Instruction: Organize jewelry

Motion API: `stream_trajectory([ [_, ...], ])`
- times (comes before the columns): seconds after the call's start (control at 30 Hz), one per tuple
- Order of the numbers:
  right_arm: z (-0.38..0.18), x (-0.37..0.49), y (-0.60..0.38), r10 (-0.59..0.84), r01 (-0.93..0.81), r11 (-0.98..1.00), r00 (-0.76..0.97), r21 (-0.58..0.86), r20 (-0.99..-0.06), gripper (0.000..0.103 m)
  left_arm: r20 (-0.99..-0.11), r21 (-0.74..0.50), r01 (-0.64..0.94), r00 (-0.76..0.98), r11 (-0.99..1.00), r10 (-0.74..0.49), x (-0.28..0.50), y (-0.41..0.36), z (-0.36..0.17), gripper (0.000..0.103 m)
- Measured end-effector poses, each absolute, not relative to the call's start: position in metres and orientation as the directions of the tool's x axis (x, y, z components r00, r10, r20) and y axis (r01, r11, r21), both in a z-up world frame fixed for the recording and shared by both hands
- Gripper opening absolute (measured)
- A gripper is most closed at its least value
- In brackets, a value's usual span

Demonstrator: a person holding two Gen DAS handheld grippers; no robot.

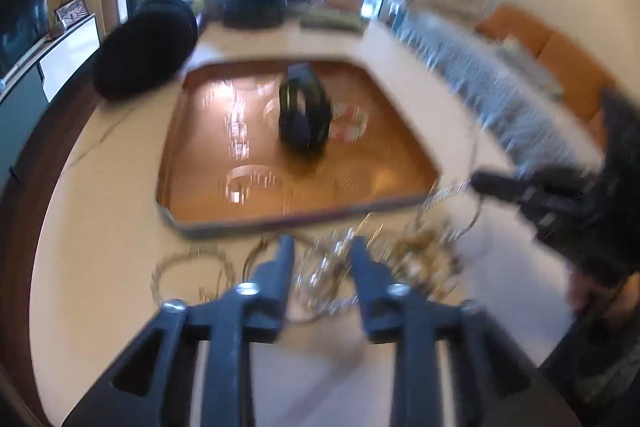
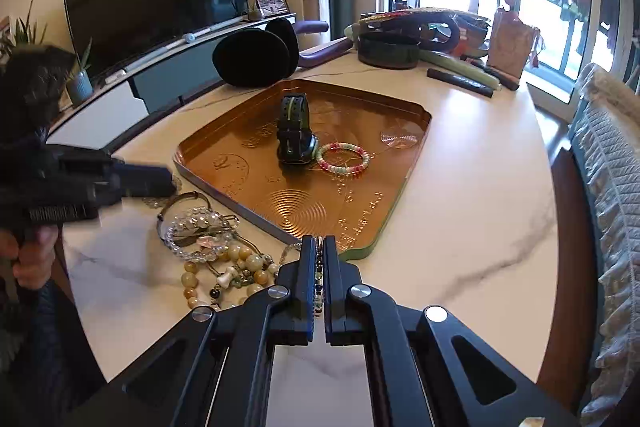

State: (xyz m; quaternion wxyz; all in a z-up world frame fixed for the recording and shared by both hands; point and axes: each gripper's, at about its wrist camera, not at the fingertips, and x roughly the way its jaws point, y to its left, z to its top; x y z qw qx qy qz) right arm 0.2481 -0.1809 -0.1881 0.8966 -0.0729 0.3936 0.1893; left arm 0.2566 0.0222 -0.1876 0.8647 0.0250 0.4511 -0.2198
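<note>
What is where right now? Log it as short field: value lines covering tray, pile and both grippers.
tray: copper-coloured metal tray on the white marble table
in tray: black watch with green stripe, upright; pink and green beaded bracelet, flat
pile: loose heap of bead bracelets and bangles on the table, outside the tray
left gripper: open, above the pile
right gripper: shut on a multicoloured bead strand
</note>
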Motion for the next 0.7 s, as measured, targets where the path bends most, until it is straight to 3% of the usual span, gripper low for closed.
stream_trajectory([
  [0.1, -0.186, 0.249, -0.182, 0.286, -0.392, 0.920, 0.623, 0.026, -0.728, 0.003, -0.810, -0.102, 0.417, 0.492, 0.903, -0.318, 0.255, 0.015, -0.196, 0.035],
  [0.17, -0.187, 0.249, -0.184, 0.280, -0.385, 0.923, 0.627, 0.024, -0.726, 0.003, -0.823, -0.087, 0.417, 0.482, 0.904, -0.302, 0.258, 0.013, -0.202, 0.045],
  [0.5, -0.189, 0.252, -0.187, 0.291, -0.373, 0.926, 0.621, 0.053, -0.728, 0.003, -0.791, -0.041, 0.495, 0.514, 0.868, -0.331, 0.252, -0.010, -0.199, 0.045],
  [0.6, -0.192, 0.255, -0.187, 0.293, -0.377, 0.925, 0.611, 0.055, -0.736, 0.003, -0.818, -0.016, 0.521, 0.484, 0.854, -0.311, 0.257, -0.021, -0.211, 0.043],
  [0.7, -0.195, 0.257, -0.189, 0.294, -0.370, 0.927, 0.601, 0.066, -0.743, 0.003, -0.825, -0.067, 0.527, 0.449, 0.847, -0.344, 0.265, -0.018, -0.213, 0.028],
])
